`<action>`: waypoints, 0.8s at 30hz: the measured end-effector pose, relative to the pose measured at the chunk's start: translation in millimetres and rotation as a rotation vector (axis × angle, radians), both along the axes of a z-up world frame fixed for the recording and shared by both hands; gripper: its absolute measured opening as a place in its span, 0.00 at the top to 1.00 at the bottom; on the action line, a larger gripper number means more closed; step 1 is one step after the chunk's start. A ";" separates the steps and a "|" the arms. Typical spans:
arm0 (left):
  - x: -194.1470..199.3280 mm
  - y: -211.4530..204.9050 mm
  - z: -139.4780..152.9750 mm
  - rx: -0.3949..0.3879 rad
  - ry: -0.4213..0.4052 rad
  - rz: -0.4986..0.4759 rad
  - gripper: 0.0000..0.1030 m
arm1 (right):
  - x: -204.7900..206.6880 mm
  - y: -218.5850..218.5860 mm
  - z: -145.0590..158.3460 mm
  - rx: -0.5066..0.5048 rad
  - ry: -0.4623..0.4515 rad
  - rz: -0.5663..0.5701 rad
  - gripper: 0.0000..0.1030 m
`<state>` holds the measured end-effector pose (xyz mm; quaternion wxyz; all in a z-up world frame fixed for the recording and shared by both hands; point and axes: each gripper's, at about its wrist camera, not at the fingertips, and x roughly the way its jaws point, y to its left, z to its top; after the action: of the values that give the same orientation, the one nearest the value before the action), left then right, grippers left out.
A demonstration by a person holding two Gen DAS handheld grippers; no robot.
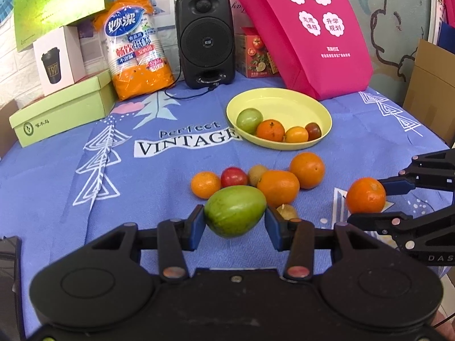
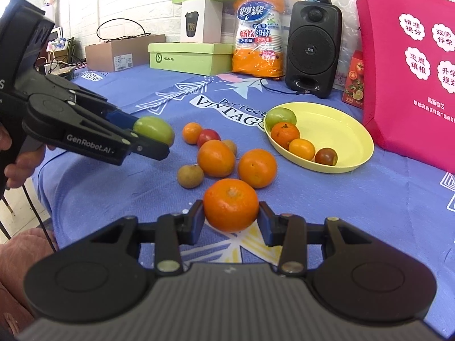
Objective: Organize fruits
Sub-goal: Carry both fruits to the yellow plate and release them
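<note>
Fruits split three ways: four in yellow plate [image 1: 284, 99], cluster loose on blue cloth [image 1: 85, 227] before it, two in my grippers. My left gripper [image 1: 235, 218] clamps green mango [image 1: 235, 214], held off cloth beside cluster. My right gripper [image 2: 231, 216] pinches tangerine [image 2: 231, 204] between pads, clear of cloth, near side of cluster. Speaker [image 1: 205, 38] and pink bag [image 1: 301, 28] behind plate.
</note>
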<state>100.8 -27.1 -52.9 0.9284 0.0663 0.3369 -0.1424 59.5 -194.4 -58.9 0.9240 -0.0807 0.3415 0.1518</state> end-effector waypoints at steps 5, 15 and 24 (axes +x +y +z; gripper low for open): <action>4.7 -7.3 12.2 0.002 -0.027 -0.022 0.57 | 2.0 -6.2 6.0 -0.002 -0.016 -0.014 0.62; 41.4 -31.5 33.3 0.042 -0.078 -0.087 0.57 | 22.6 -36.8 22.9 -0.029 -0.068 -0.082 0.62; 95.8 -61.9 46.3 0.109 -0.111 -0.103 0.57 | 45.3 -59.5 38.3 -0.055 -0.117 -0.108 0.62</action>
<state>196.6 -89.1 -6.6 0.9320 0.1420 0.2882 -0.1677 104.8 -253.9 -20.6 0.9467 -0.0962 0.2949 0.0873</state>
